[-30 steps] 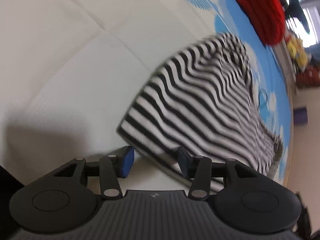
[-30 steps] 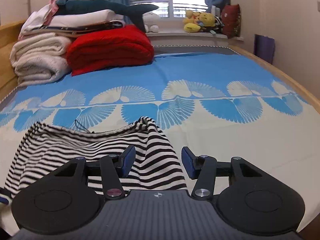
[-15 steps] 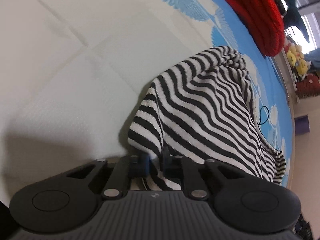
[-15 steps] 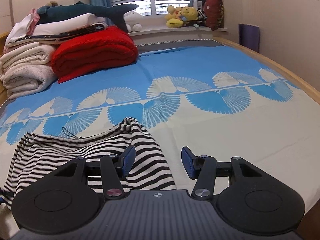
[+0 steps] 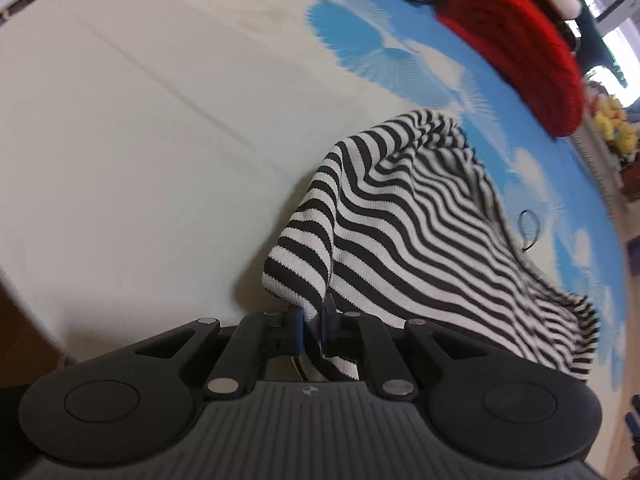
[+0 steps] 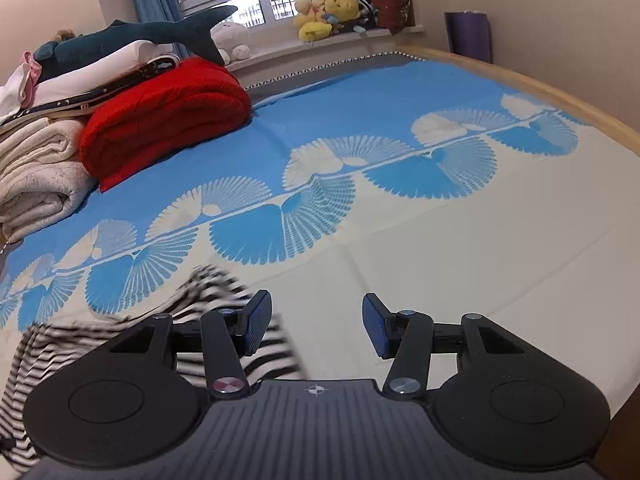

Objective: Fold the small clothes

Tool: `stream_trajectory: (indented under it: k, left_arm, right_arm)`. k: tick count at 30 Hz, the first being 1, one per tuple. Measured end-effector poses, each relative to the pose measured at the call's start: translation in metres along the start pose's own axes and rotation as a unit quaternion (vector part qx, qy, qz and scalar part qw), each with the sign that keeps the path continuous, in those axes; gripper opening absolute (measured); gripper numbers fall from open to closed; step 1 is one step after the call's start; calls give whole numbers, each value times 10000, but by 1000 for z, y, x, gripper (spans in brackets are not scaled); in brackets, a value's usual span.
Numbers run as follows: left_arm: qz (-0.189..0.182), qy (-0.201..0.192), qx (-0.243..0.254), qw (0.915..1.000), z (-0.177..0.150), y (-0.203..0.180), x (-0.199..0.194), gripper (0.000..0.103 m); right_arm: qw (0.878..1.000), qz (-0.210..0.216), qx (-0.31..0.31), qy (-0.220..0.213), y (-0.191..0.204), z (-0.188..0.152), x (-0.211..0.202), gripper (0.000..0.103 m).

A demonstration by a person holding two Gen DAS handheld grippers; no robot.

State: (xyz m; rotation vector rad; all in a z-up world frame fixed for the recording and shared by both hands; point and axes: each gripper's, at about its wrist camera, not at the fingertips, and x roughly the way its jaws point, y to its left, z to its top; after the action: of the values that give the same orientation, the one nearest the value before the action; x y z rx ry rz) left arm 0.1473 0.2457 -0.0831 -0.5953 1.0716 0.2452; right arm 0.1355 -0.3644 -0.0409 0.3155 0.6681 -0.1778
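Two tongs: left tongs (image 5: 313, 322) pinching the striped garment's (image 5: 420, 216) corner, right tongs (image 6: 317, 325) spread above the bedsheet (image 6: 460, 248)

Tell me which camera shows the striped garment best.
The left wrist view: the striped garment fills its centre, stripes sharp, one edge pinched in the left gripper. The right wrist view shows only a blurred part low on the left, half hidden behind the open right gripper.

A bed (image 6: 460, 240) is covered by a cream sheet printed with blue fans. On it are seen a black-and-white striped garment (image 5: 420, 216), a folded red blanket (image 6: 168, 116) and cream blankets (image 6: 36, 176) (stacked beside the red one).
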Motion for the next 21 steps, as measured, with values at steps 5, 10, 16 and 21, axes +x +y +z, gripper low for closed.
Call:
stream_trajectory:
  k: [5,10,16,21]
  left_arm:
    - [121,-326,351,9988,0,-15,-17,8]
    - [-246,-1441,2170,9652,-35,-126,-71,8]
    - [-1750,-1781,3635,8975,-131,-267,-94,7]
    - [-2262,-592,4671,8528,-227,-347,-27,10]
  right_arm:
    - [9999,13,-171,-20,7,1,2,52]
    - [9996,92,-236,-98,3,5,-1,40]
    - [9994,335,1,-124,-16,12,-5,25]
    - [9989,426,11,-199,-25,15,-8,26]
